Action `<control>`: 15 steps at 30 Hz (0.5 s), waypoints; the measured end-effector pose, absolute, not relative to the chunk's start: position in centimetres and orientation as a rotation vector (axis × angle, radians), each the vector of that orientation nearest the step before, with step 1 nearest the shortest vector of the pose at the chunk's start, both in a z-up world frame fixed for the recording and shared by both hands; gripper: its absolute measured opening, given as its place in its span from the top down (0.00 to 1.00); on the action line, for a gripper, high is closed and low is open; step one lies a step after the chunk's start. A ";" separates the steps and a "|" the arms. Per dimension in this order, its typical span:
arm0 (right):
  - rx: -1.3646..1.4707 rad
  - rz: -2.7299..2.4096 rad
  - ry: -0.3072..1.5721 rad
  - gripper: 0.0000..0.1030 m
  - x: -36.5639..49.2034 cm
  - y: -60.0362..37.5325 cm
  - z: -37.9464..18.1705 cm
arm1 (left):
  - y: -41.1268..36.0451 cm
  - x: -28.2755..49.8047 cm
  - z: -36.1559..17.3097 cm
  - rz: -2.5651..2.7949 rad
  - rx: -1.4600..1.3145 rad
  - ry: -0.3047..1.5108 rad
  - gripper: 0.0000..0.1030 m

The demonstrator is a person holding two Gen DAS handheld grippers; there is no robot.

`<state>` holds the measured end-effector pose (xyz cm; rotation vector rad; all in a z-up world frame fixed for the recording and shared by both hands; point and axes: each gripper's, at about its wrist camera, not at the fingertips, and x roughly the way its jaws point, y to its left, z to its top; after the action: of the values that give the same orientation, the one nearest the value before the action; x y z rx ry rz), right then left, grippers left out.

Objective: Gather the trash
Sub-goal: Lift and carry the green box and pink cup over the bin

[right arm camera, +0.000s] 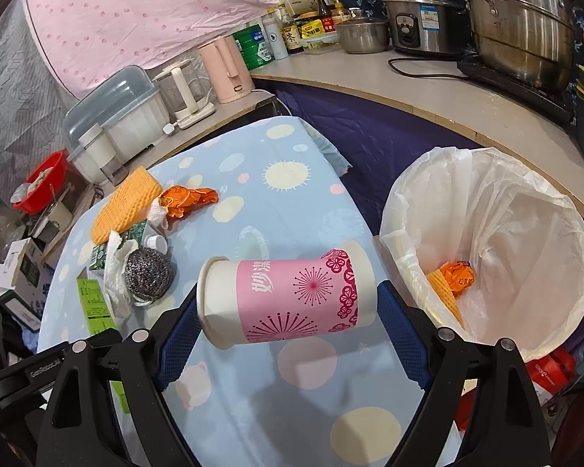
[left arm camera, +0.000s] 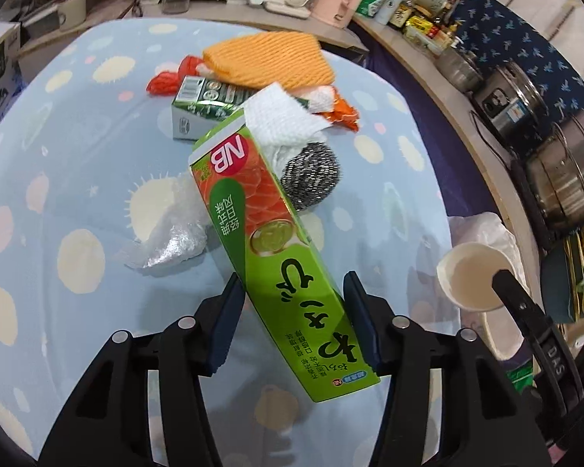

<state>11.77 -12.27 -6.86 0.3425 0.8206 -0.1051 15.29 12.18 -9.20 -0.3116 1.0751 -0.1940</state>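
Observation:
My left gripper (left arm camera: 292,311) is shut on a long green wasabi box (left arm camera: 268,241) and holds it above the blue spotted tablecloth (left arm camera: 78,148). My right gripper (right arm camera: 288,311) is shut on a pink and white paper cup (right arm camera: 288,299), held sideways above the table; the cup also shows in the left wrist view (left arm camera: 473,276). A bin with a white liner (right arm camera: 498,210) stands right of the table and holds an orange wrapper (right arm camera: 457,276). Other trash lies on the table: an orange foam net (left arm camera: 268,58), a steel scourer (left arm camera: 311,175), white tissue (left arm camera: 284,116), a green carton (left arm camera: 202,105), a clear plastic bag (left arm camera: 171,233).
A counter runs behind and right of the table with steel pots (right arm camera: 518,19), a rice cooker (right arm camera: 416,15), bottles and jars (right arm camera: 292,31), a pink kettle (right arm camera: 226,70) and a plastic dish box (right arm camera: 120,116). Boxes and a red basin (right arm camera: 43,183) sit at the left.

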 end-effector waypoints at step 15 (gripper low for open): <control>0.376 -0.187 0.738 0.20 8.1 -16.7 -4.3 | 5.1 11.5 -4.0 -0.369 -0.106 0.942 0.54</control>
<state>8.06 -16.65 -4.27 0.3758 0.7379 -0.1867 11.55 5.11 -4.00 -0.1061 0.9417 -0.3691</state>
